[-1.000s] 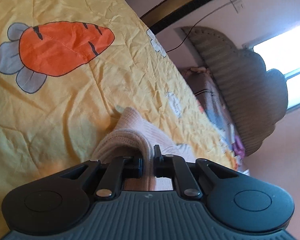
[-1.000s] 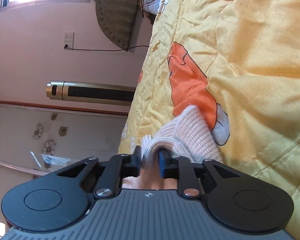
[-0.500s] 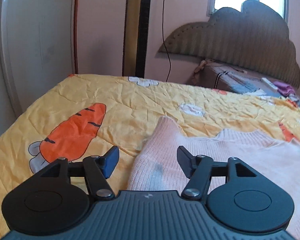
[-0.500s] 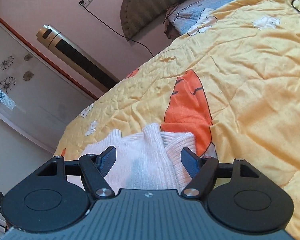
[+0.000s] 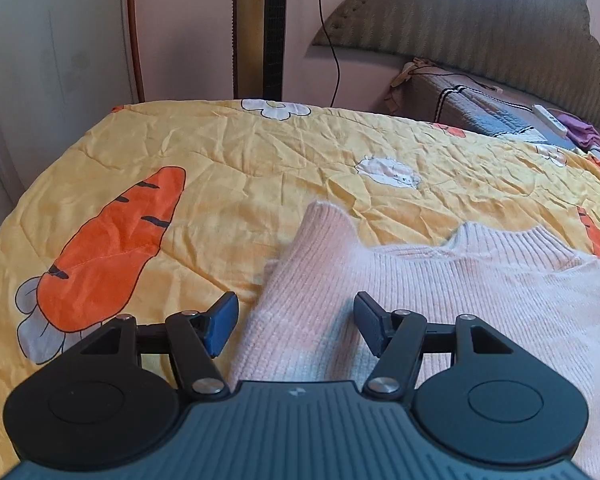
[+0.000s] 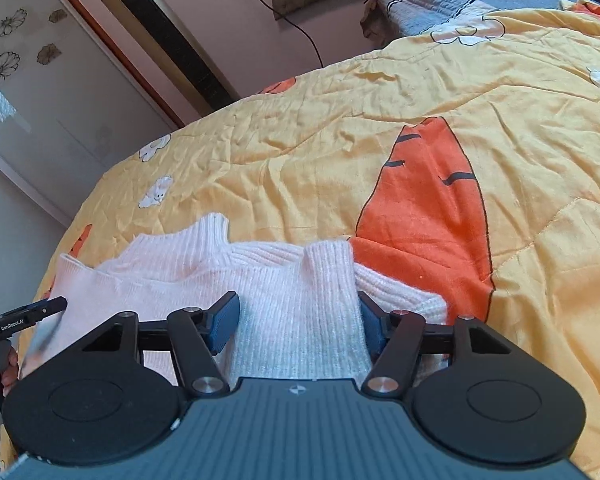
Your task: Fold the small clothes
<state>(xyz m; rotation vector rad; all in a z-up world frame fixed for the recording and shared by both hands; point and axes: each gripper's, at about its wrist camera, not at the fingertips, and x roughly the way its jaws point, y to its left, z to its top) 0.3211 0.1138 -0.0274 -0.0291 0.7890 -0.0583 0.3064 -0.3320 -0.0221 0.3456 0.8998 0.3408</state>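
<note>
A small pale pink knit sweater (image 5: 440, 292) lies flat on the yellow carrot-print quilt (image 5: 240, 168), collar toward the headboard. My left gripper (image 5: 296, 322) is open and empty, just above the sweater's left sleeve, which is folded inward. In the right wrist view the sweater (image 6: 220, 276) lies below my right gripper (image 6: 298, 326), which is open with the folded right sleeve (image 6: 328, 280) between its spread fingers, not held. The left gripper's tip (image 6: 40, 312) shows at that view's left edge.
A tall tower fan (image 6: 160, 28) stands by the wall beyond the bed's edge. A padded headboard (image 5: 480, 20), a striped pillow (image 5: 480, 108) and a power strip (image 5: 550, 118) are at the bed's head. A wardrobe door (image 6: 32, 80) is at the left.
Both grippers were shut on the sweater's sleeves one second ago. They have opened and let the sleeves go, and the sweater now lies flat with both sleeves folded in.
</note>
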